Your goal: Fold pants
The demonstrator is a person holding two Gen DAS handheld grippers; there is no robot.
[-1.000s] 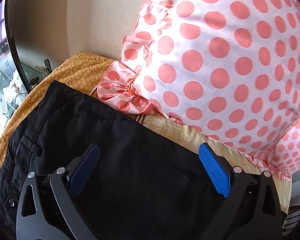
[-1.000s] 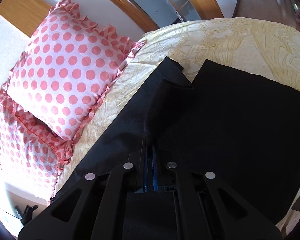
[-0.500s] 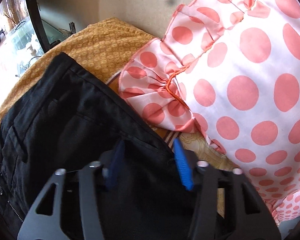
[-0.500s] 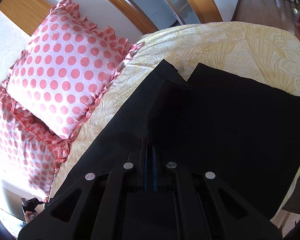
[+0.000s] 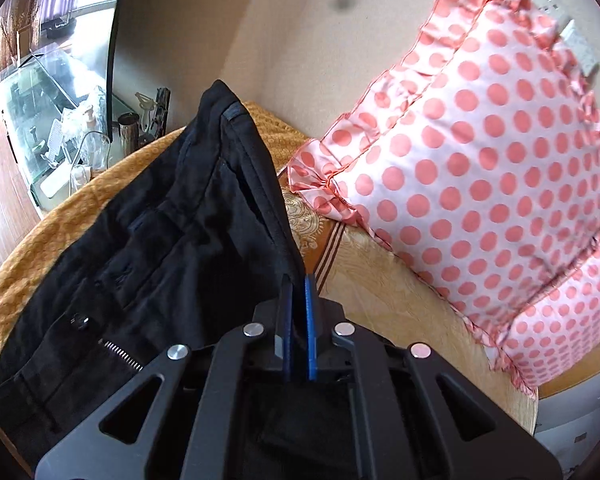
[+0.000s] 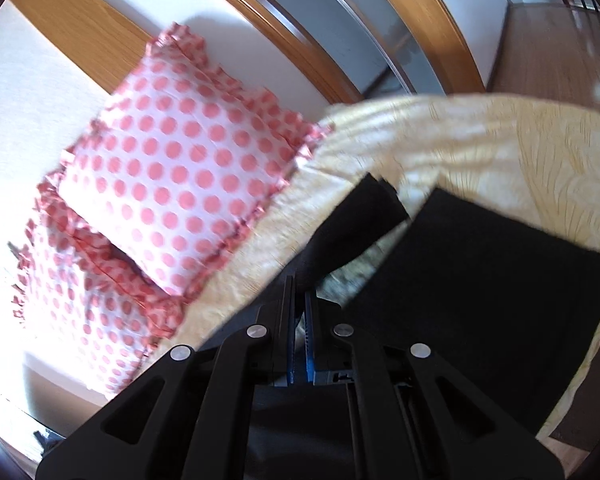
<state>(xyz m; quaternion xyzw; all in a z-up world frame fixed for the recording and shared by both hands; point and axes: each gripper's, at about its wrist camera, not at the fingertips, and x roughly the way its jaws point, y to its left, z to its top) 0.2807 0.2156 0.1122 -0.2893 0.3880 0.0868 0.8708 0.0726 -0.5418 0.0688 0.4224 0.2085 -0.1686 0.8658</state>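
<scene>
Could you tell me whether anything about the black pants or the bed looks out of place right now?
Nothing looks damaged or spilled. The black fabric pants have their fly unzipped, which is minor. Both the left gripper and right gripper pinch the cloth.

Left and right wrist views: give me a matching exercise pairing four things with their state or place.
1. black fabric pants
2. pink polka-dot ruffled pillow
3. left gripper
4. right gripper

A. shut on the waistband edge
B. leaning against the wall
C. shut on a pant leg
D. partly lifted off the bed

Pairs: 1-D, 2-B, 3-A, 4-C
</scene>
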